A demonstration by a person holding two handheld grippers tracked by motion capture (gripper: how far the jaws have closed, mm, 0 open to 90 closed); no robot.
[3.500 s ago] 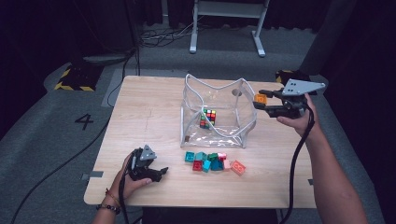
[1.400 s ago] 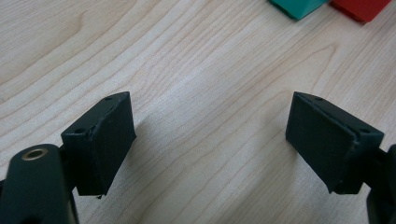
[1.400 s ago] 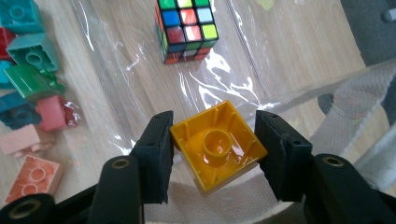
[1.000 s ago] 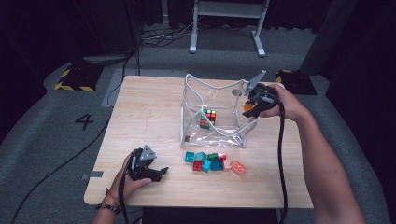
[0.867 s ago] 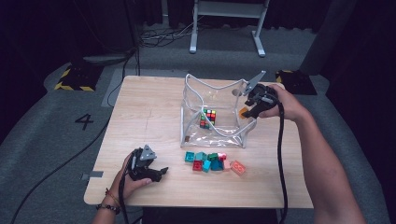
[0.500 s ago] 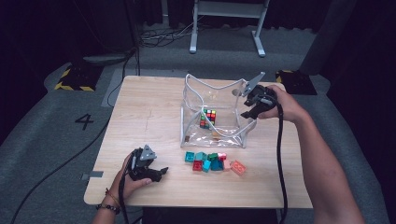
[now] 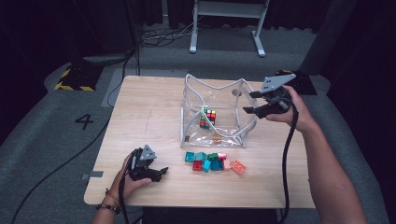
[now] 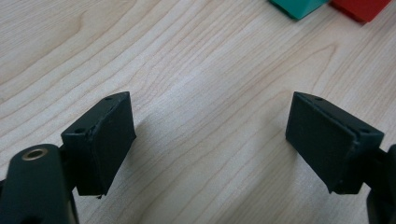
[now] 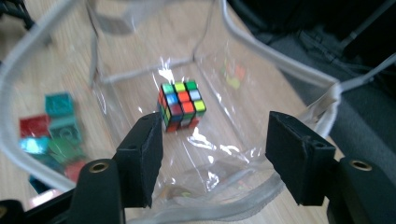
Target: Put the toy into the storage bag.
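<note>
A clear plastic bag [image 7: 194, 112] stands open on the wooden table [image 7: 149, 107] with a colourful puzzle cube [image 7: 208, 118] on its floor. A small orange piece [image 7: 215, 136] lies near the bag's front wall. My right gripper [image 7: 249, 102] hovers at the bag's right rim. Its jaws have just been opening and are open with nothing between them. Along those jaws [image 9: 215, 154] I look down on the cube [image 9: 180, 105]. A cluster of toy bricks [image 7: 212, 161] sits in front of the bag. My left gripper [image 7: 161, 171] rests open on the table at the front left, jaws [image 8: 210, 140] wide apart over bare wood.
A teal brick [image 8: 294, 4] and a red brick [image 8: 362, 7] lie just beyond my left gripper. The right gripper's cable [image 7: 286, 158] hangs along the forearm. Grey carpet with a painted 4 [image 7: 85, 121] surrounds the table, and a white stand [image 7: 229, 23] is behind it.
My right gripper has drawn back up and to the right from inside the bag, and its jaws have spread. The orange brick it carried earlier is out of its jaws. The left gripper kept still.
</note>
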